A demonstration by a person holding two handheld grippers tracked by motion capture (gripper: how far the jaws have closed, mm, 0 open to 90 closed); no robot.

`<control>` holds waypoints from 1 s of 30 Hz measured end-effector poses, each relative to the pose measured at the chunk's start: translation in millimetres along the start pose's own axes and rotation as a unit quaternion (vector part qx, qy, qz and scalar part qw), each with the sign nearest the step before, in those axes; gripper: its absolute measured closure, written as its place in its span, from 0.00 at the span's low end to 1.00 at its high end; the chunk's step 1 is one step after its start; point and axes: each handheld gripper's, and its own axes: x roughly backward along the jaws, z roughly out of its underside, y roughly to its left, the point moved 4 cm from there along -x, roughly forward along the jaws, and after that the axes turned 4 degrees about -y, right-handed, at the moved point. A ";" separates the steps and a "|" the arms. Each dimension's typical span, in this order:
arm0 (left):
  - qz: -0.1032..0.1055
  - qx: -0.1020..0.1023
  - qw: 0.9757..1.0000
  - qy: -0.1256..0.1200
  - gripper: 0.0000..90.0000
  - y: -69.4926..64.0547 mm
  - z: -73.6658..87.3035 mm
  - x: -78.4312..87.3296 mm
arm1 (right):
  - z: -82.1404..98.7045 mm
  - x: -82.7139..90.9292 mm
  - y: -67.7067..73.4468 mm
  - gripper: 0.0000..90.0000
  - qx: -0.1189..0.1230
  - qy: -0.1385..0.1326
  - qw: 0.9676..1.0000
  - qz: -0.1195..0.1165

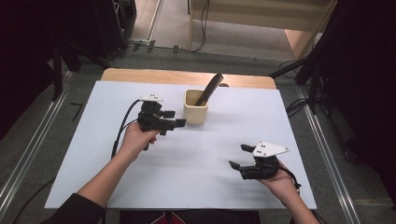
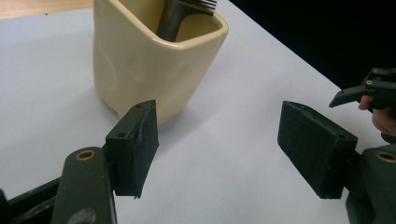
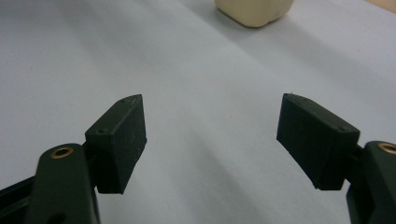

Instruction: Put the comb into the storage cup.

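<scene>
Even overhead light, soft shadows on the white sheet [image 1: 196,154] — dark surroundings, gripper views softly blurred

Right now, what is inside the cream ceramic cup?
A dark comb-like utensil stands tilted inside the cream ceramic cup, its upper end above the rim. The cup's wall covers its lower end and the bottom.

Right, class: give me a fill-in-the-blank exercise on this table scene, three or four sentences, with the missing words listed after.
1. The cream cup holds a dark ____.
2. The left gripper is close to the cup, and its jaws are ____.
3. The right gripper has ____ between its jaws.
4. The cup stands on a ____ sheet over the table.

Missing words: comb; open; nothing; white
</scene>
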 end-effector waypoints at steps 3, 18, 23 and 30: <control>0.002 -0.003 1.000 0.006 0.33 -2.0 5.0 2.1 | 0.1 -0.5 0.5 0.25 -0.001 0.002 1.000 0.000; 0.010 -0.022 0.999 0.034 0.33 -12.5 28.4 16.1 | 0.3 -2.6 2.1 0.24 0.002 0.005 1.000 -0.005; 0.003 -0.031 0.999 0.043 0.33 -13.6 34.3 21.7 | 0.3 -3.0 2.9 0.24 0.003 0.005 1.000 -0.007; -0.002 -0.038 0.998 0.054 0.33 -14.4 40.3 33.5 | 0.4 -3.4 3.8 0.24 0.004 0.007 1.000 -0.011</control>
